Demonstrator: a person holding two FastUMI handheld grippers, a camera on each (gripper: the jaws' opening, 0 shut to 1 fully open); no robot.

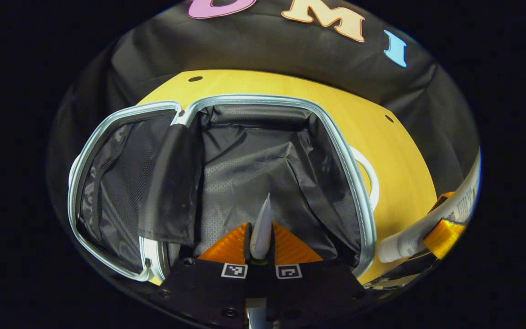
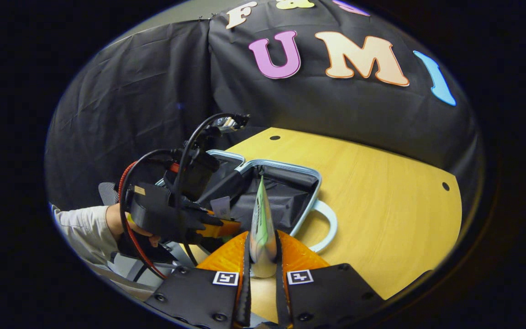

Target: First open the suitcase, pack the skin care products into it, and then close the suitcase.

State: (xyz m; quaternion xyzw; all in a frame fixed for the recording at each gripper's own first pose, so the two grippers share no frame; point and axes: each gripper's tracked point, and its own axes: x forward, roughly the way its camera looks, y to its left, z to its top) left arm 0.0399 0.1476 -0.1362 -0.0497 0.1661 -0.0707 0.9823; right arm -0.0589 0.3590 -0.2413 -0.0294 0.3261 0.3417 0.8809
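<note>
So the suitcase [image 1: 226,173] is lying open on the yellow wooden tabletop [image 1: 395,151], closer to its left edge, with the dark lining of both halves showing and a pale zip rim running all round. Its white handle [image 2: 324,226] sticks out on the side facing the tabletop's middle.

The left hand-held gripper [image 1: 260,237] hangs right over the main compartment with both fingers pressed on a slim grey tube [image 1: 261,226], tube end pointing up and away from the camera. In the right gripper view you can see that same gripper from the side, cables looping off it, with a hand [image 2: 128,224] in a light sleeve [image 2: 80,224] holding it at the suitcase's near edge.

The right hand-held gripper [image 2: 263,251] is clamped on a green-and-white tube [image 2: 261,224], held upright, just beside the suitcase on the handle side. In the left gripper view that tube pokes in near the tabletop's right edge.
</note>
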